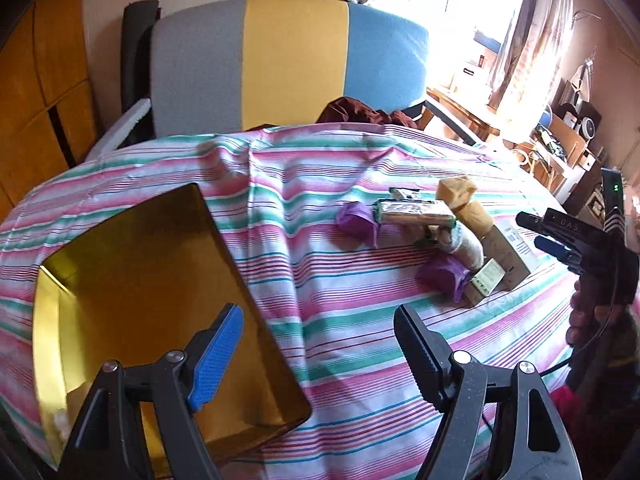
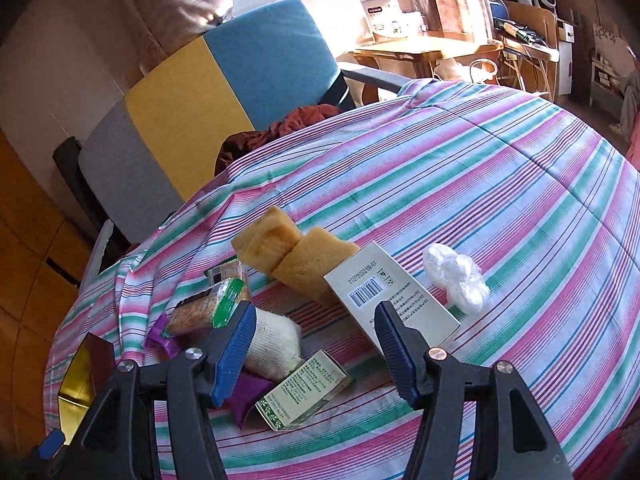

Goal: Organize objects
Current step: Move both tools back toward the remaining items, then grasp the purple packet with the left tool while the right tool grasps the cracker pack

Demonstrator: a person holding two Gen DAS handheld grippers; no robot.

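Hovering w/ fingers apart & empty: left gripper (image 1: 320, 344) near gold tray (image 1: 100, 280). Right gripper (image 2: 314, 344) likewise agape, over white box (image 2: 390, 292) in pile.

Striped cloth tablecloth (image 1: 340, 280); glossy gold tray (image 1: 140, 280); porous sponges (image 2: 296, 252); crinkled clear plastic (image 2: 456, 272).

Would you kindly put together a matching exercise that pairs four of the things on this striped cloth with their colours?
Things:
1. tray
2. sponges
3. crumpled plastic bag
4. wrapper beside the small box

Colours:
A. purple
B. clear white
C. shiny gold
D. tan yellow

Pairs: 1-C, 2-D, 3-B, 4-A
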